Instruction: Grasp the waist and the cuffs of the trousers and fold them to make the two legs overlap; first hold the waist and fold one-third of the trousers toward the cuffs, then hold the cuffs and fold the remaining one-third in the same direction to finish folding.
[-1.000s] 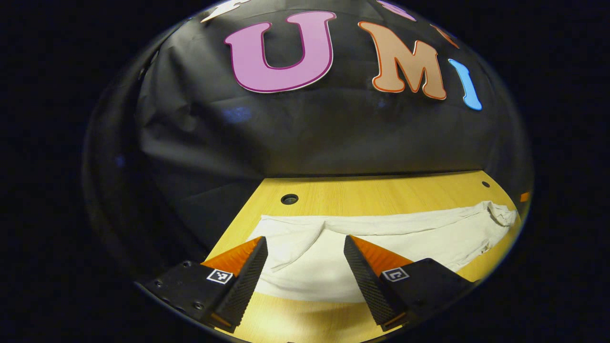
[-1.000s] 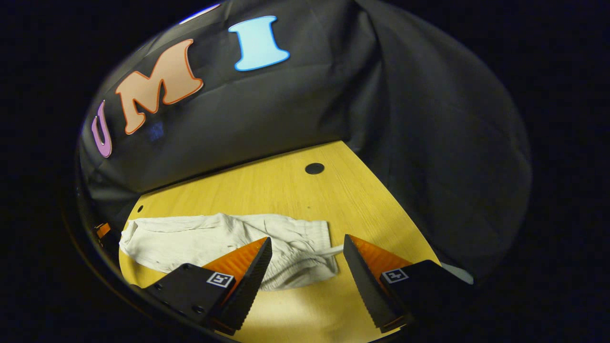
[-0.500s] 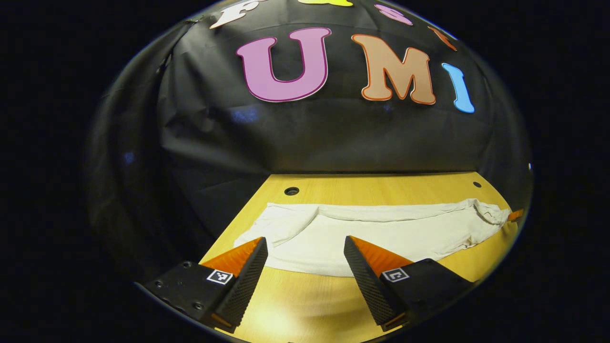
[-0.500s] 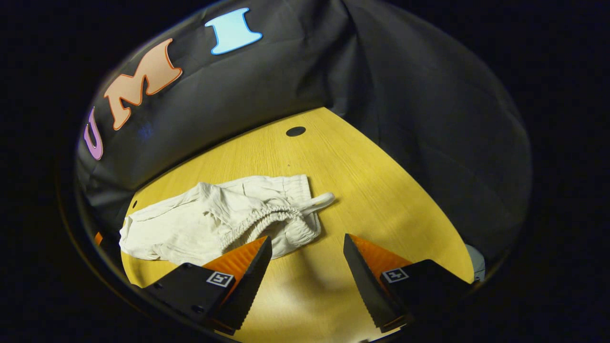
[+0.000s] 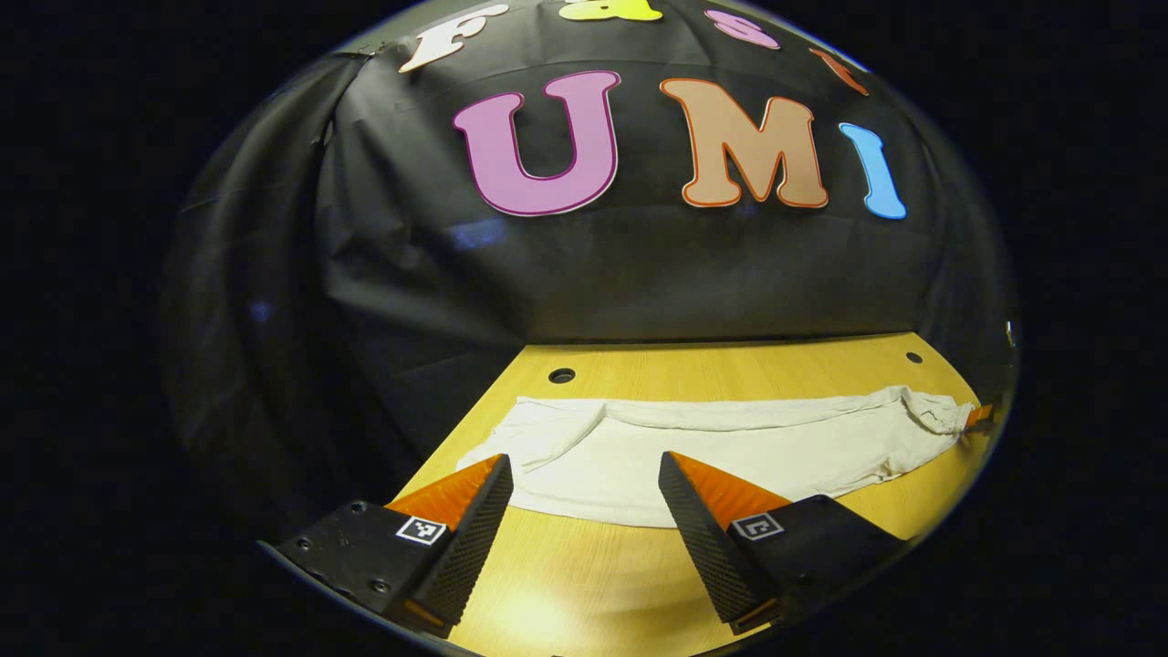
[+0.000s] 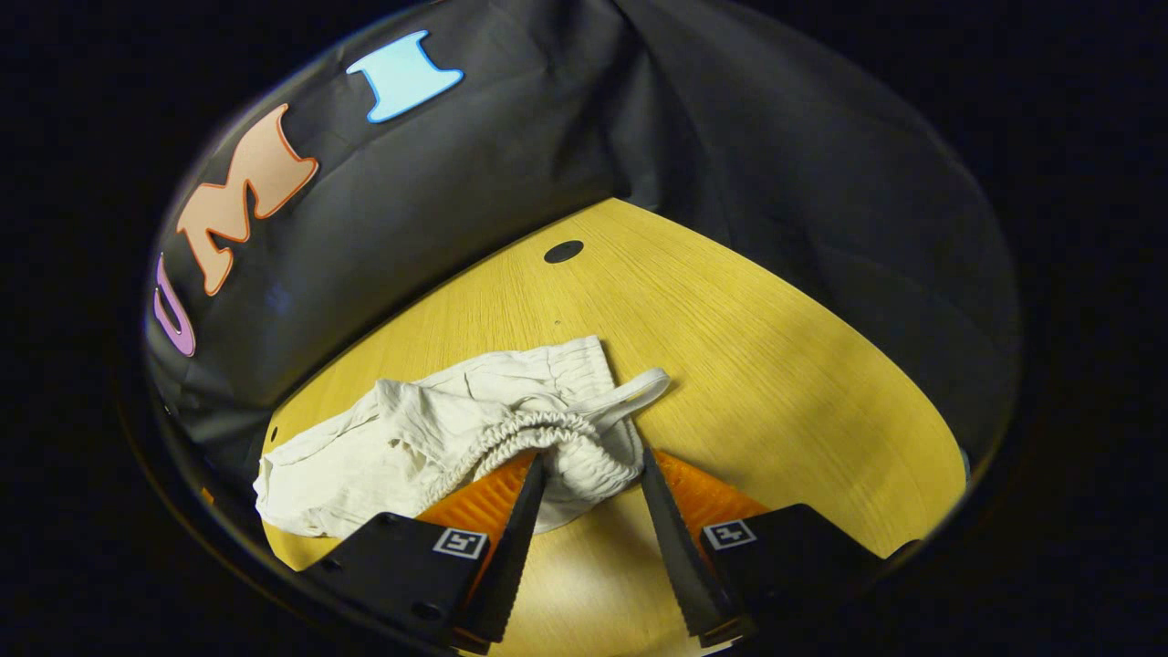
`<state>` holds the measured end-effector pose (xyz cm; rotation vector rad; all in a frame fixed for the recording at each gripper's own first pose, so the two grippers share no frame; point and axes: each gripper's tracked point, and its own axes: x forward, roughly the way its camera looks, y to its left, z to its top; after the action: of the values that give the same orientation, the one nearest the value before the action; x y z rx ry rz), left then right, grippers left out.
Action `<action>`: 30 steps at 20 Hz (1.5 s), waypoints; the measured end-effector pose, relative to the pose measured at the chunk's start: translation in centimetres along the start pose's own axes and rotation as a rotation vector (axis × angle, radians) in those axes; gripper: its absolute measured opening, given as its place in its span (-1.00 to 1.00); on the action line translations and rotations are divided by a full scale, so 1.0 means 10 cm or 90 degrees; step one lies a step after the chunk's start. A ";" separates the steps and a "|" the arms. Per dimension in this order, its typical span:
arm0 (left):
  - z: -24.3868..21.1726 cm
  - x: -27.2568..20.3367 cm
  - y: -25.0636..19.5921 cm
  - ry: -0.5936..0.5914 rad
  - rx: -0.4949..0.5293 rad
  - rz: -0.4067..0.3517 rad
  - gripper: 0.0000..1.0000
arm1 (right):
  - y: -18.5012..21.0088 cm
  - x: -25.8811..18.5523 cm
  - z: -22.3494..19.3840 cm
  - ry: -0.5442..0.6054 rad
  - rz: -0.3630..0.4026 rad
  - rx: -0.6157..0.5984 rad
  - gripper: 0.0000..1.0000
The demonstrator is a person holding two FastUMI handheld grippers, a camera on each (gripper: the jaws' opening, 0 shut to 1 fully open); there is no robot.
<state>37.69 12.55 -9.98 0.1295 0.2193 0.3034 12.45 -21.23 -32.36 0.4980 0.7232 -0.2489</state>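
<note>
On the wooden table (image 6: pixel 785 365), the trousers (image 5: pixel 730 447) are laid out flat, waist toward the right gripper (image 6: pixel 589 465).

The first fold appears to be in preparation. The elastic waist (image 6: pixel 547 433), seen at 6 o'clock in the right gripper view, is bracketed by the right gripper's fingers, which have narrowed since half a second ago; whether the cloth is truly pinched cannot be told. The left gripper (image 5: pixel 584 474) is held released, short of the cuff end (image 5: pixel 538 433) at 6 o'clock in the left gripper view, having drawn back slightly. Next, a firm pinch on the waistband is called for.
</note>
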 end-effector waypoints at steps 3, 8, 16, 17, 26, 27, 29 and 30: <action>0.04 -0.02 -0.05 -0.006 0.001 -0.001 0.94 | 0.02 0.02 0.08 -0.017 0.012 0.056 -0.07; 0.05 0.01 -0.09 -0.010 -0.024 -0.007 0.94 | 0.09 -0.11 0.18 -0.049 0.011 0.035 -0.63; -0.13 0.09 0.06 0.004 -0.078 -0.044 0.94 | 0.81 -0.65 0.53 -0.142 0.067 -0.030 -0.74; -0.17 0.12 0.12 0.007 -0.081 -0.046 0.94 | 1.00 -0.73 0.55 -0.154 0.076 -0.042 -0.75; -0.44 0.49 0.82 0.039 -0.118 -0.064 0.97 | 3.03 -1.31 0.36 -0.226 0.202 -0.168 -0.75; -0.46 0.52 0.90 0.040 -0.121 -0.063 0.99 | 3.28 -1.31 0.28 -0.226 0.222 -0.186 -0.75; -0.50 0.63 1.08 0.043 -0.123 -0.059 0.92 | 3.78 -1.22 0.06 -0.211 0.259 -0.228 -0.74; -0.52 0.68 1.15 0.045 -0.124 -0.057 0.92 | 3.93 -1.21 -0.10 -0.199 0.270 -0.250 -0.75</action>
<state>39.62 26.00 -14.48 -0.0836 0.2632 0.2386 18.18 13.51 -11.06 0.2200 0.3346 0.2096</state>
